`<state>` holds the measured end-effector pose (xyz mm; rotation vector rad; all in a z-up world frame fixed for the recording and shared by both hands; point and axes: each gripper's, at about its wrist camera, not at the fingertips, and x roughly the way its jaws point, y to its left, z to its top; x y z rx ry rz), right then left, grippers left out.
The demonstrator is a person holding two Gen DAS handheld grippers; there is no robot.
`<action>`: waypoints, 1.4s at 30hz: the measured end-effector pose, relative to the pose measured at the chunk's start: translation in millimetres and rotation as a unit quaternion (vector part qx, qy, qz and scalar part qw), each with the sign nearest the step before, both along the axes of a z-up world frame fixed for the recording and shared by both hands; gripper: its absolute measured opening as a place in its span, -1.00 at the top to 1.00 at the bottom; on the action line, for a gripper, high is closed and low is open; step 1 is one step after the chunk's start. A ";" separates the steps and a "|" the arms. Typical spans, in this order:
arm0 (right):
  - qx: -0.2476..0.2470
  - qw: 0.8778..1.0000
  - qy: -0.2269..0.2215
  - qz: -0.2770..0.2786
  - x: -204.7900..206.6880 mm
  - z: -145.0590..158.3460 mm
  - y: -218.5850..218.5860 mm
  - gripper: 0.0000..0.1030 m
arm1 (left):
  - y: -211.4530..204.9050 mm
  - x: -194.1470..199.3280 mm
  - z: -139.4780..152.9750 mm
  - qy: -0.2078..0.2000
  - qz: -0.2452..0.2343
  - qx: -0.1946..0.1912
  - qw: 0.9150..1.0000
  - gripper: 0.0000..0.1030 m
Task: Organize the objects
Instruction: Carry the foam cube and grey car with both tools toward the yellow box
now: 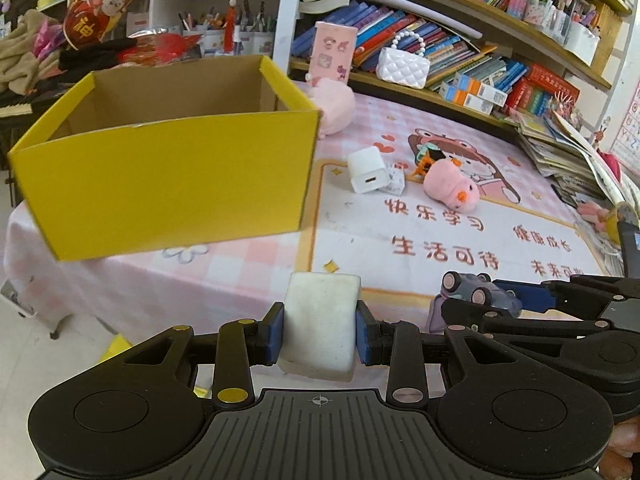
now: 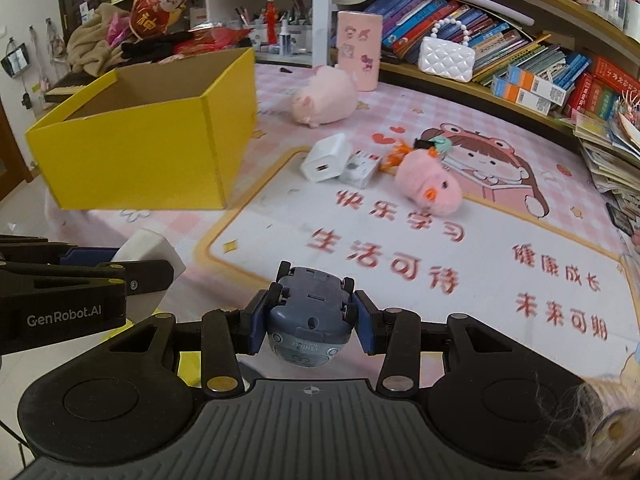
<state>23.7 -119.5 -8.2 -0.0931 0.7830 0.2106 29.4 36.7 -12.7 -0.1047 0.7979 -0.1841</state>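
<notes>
Surface: pink mat, yellow box far-left.
L gripper: clamps white block, light, stiff.
R gripper: grips toy car by sides, upside down; rolls.

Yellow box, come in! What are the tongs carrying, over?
Left tongs shut on white block. Right tongs shut on toy car. Yellow box open on top, nothing blocking. Charger and pink chick on the mat.

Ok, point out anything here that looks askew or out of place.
The toy car is clamped upside down in the right tool, wheels up. On the mat, the pink chick plush lies tipped on its side beside the white charger. Nothing looks spilled or broken.
</notes>
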 end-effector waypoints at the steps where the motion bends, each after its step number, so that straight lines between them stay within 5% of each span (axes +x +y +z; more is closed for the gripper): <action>1: 0.000 1.000 0.000 0.001 -3.7 0.2 3.7 0.21 | 3.8 -4.4 0.4 -0.001 0.001 0.000 1.000 0.35; 18: 0.010 0.999 -0.020 0.037 -45.7 7.4 67.4 0.21 | 62.1 -56.6 13.0 -0.030 0.034 0.012 0.999 0.35; 42: 0.014 0.998 -0.041 0.055 -55.9 12.9 113.3 0.21 | 106.4 -74.3 22.5 -0.063 0.054 0.014 0.996 0.36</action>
